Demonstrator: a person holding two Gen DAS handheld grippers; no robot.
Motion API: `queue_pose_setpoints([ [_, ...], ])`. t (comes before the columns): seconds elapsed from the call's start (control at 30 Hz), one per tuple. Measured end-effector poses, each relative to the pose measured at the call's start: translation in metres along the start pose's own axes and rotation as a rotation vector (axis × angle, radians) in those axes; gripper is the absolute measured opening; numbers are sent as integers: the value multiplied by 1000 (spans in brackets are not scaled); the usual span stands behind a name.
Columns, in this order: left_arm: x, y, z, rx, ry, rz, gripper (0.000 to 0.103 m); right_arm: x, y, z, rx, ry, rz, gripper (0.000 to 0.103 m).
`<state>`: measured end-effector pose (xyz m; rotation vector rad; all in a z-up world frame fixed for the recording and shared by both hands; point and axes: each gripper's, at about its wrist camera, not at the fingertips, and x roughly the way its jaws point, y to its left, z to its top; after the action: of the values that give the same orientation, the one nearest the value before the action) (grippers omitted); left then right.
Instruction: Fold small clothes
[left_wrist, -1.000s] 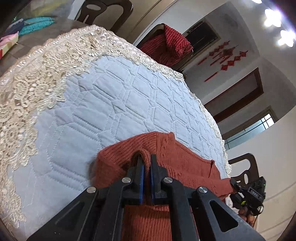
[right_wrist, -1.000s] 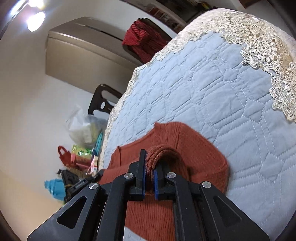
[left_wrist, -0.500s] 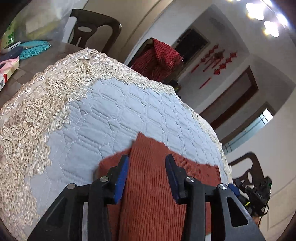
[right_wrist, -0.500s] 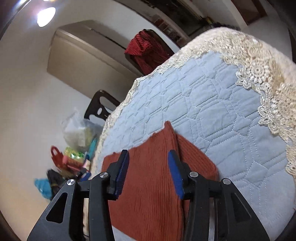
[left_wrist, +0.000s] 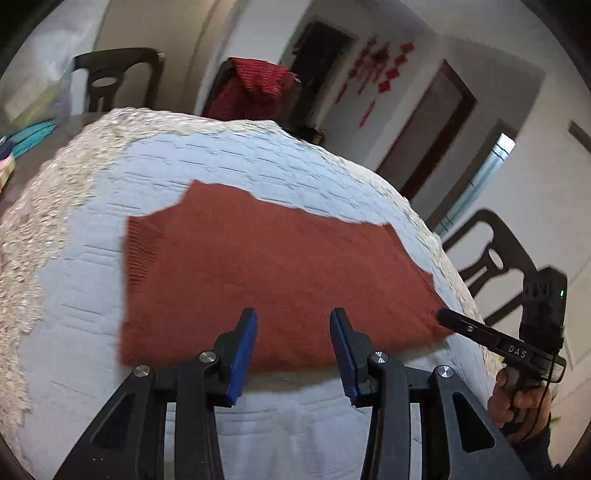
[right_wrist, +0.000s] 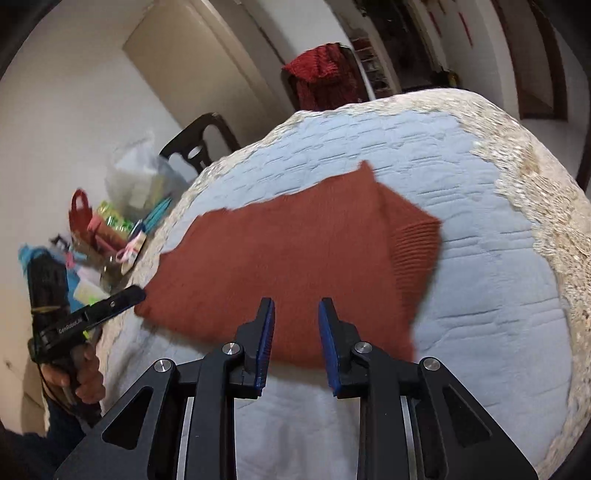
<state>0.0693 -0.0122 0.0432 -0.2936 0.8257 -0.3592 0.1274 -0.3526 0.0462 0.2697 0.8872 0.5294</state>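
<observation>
Motion-blurred rust sweater (left_wrist: 273, 273) folded mid-frame on the quilted counter (left_wrist: 229, 162), your left gripper (left_wrist: 291, 354) jaws parted, empty, right gripper (right_wrist: 295, 339) jaws closing, empty.

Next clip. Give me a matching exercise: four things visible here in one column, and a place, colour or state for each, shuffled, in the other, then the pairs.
Things:
1. knit garment
2. left tongs
3. red checked cloth
4. lace trim

Descriptions:
A. draped over a chair back beyond the table
B. rust-coloured, lying folded flat on the blue quilted cover
C. cream, edging the cover
D. open, nothing between the pads

Pairs: 1-B, 2-D, 3-A, 4-C
</observation>
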Motion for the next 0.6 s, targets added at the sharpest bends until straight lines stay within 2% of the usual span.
queue_pose_setpoints([
  [0.13,25,-32,-10,103,41,12,43,19,33,-8,-80,24,22,25],
  [0.23,50,-39,-19,152,87,79,43,37,41,-14,-128,53,6,25],
  [0.27,51,-40,-20,171,74,88,43,45,38,-16,-126,77,-24,25],
  [0.33,49,-42,-19,176,72,92,43,46,31,-15,-102,78,-17,22],
  [0.5,35,-32,-23,166,53,103,43,24,27,-15,-116,35,-55,22],
  [0.53,33,-26,-23,152,51,118,43,22,23,-17,-108,35,-64,22],
  [0.6,31,-17,-22,110,58,94,43,20,6,-18,-59,43,-90,22],
])
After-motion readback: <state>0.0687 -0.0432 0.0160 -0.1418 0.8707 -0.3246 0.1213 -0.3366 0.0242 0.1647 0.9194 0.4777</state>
